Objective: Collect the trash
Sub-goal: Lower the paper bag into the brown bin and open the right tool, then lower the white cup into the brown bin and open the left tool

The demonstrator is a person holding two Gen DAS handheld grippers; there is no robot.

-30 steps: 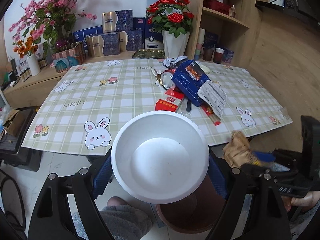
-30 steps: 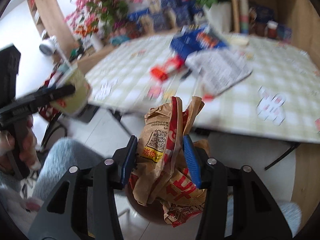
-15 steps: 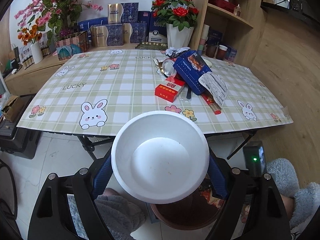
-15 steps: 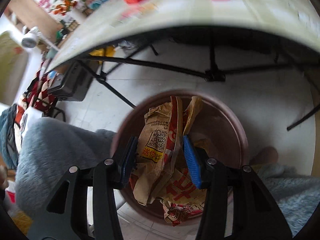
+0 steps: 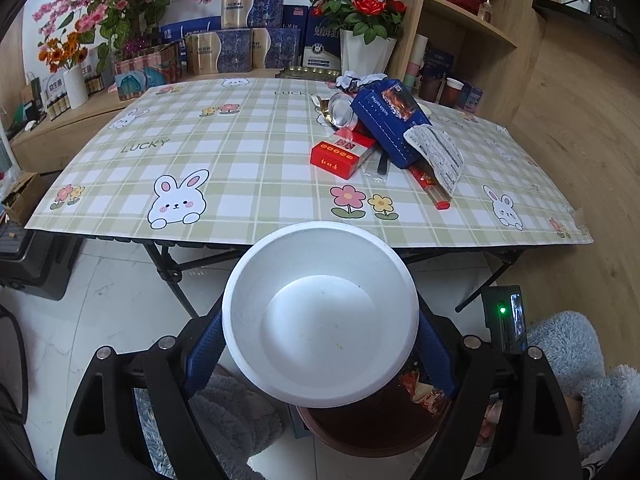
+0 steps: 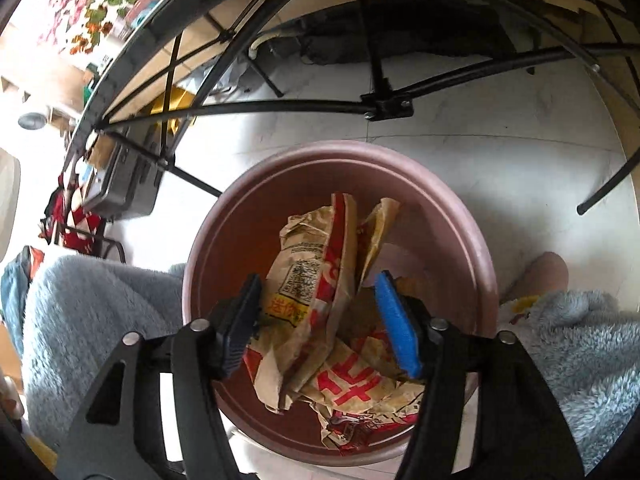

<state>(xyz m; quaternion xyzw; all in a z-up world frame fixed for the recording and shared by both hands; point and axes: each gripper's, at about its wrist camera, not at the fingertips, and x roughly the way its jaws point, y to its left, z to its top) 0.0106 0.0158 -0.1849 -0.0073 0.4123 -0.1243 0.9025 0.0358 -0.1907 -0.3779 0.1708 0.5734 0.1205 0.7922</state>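
Observation:
My left gripper [image 5: 320, 346] is shut on a white foam bowl [image 5: 320, 312], held across its rim above a reddish-brown bin [image 5: 372, 436] on the floor. In the right wrist view, my right gripper [image 6: 318, 304] hangs over the same bin [image 6: 332, 152]. Its jaws are opening around a crumpled brown paper bag with red print [image 6: 316, 280]. The blue right pad stands off the bag, which sags into the bin. More trash lies on the table: a red carton [image 5: 342, 154], a blue box [image 5: 390, 118], a clear cup [image 5: 342, 110] and a printed leaflet [image 5: 436, 156].
The table with its checked rabbit cloth [image 5: 224, 168] stands just beyond the bin, and its black folding legs [image 6: 384, 104] cross close behind it. A person's fluffy grey-blue knees [image 6: 92, 308] flank the bin on both sides. Flower vases and boxes line the back shelf.
My right gripper dropped from table height into the bin's mouth with the paper bag, then its jaws spread and the bag slumped. My left gripper sank a little with the bowl still held.

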